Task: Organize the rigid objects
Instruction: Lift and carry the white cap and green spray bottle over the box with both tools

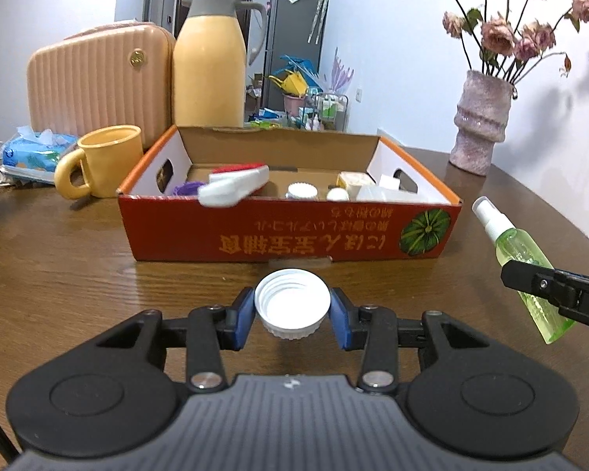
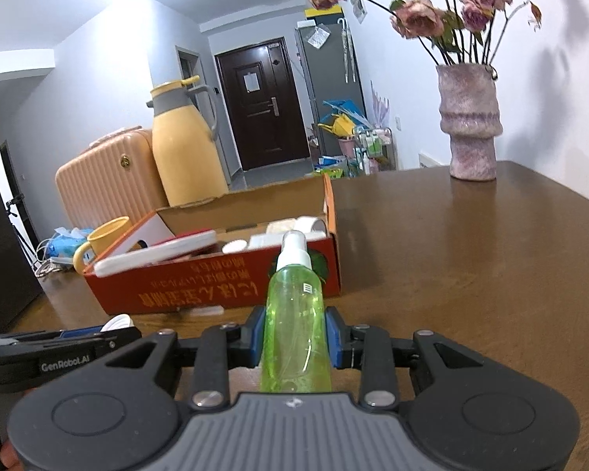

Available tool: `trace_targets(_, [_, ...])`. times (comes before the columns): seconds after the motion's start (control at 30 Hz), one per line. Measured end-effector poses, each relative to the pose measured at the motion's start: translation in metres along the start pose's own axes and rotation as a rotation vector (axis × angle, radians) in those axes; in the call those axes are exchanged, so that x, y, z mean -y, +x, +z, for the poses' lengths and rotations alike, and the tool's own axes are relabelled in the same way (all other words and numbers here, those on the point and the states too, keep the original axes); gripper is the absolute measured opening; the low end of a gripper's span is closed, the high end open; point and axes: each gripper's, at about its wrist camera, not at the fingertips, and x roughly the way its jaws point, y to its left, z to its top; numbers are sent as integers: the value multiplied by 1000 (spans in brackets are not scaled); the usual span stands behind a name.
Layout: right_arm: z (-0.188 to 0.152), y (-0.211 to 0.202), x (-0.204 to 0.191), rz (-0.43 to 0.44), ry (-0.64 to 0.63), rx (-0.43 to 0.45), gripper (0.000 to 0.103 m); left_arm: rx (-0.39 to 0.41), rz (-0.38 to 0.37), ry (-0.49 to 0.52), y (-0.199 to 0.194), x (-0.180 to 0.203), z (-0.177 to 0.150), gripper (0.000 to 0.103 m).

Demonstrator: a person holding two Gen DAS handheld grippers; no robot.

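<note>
My left gripper (image 1: 292, 314) is shut on a white screw cap (image 1: 292, 302), held just above the wooden table in front of the red cardboard box (image 1: 294, 235). My right gripper (image 2: 294, 333) is shut on a green spray bottle (image 2: 294, 314) with a white nozzle, which points toward the box (image 2: 216, 286). The bottle also shows in the left wrist view (image 1: 522, 259), to the right of the box. The box holds a white and red brush (image 1: 235, 186), small white caps (image 1: 302, 191) and white containers (image 1: 377, 192). The left gripper and cap (image 2: 116, 324) show at the left of the right wrist view.
A yellow mug (image 1: 102, 161), yellow thermos (image 1: 212, 59), pink case (image 1: 94, 82) and tissue pack (image 1: 35, 153) stand left of and behind the box. A pink vase with dried roses (image 1: 481, 125) stands at the back right. The table (image 2: 471, 274) curves off at the right.
</note>
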Motion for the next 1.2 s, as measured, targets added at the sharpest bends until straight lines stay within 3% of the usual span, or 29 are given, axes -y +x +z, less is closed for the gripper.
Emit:
trace_targets(0.6, [40,25,-21,20,-35,43,30,117,6,-46,-17,-10,48,41])
trace_targets(1.2, [68,88,-27,48,-14,59,30,156,13,-97,28,-11,91,41])
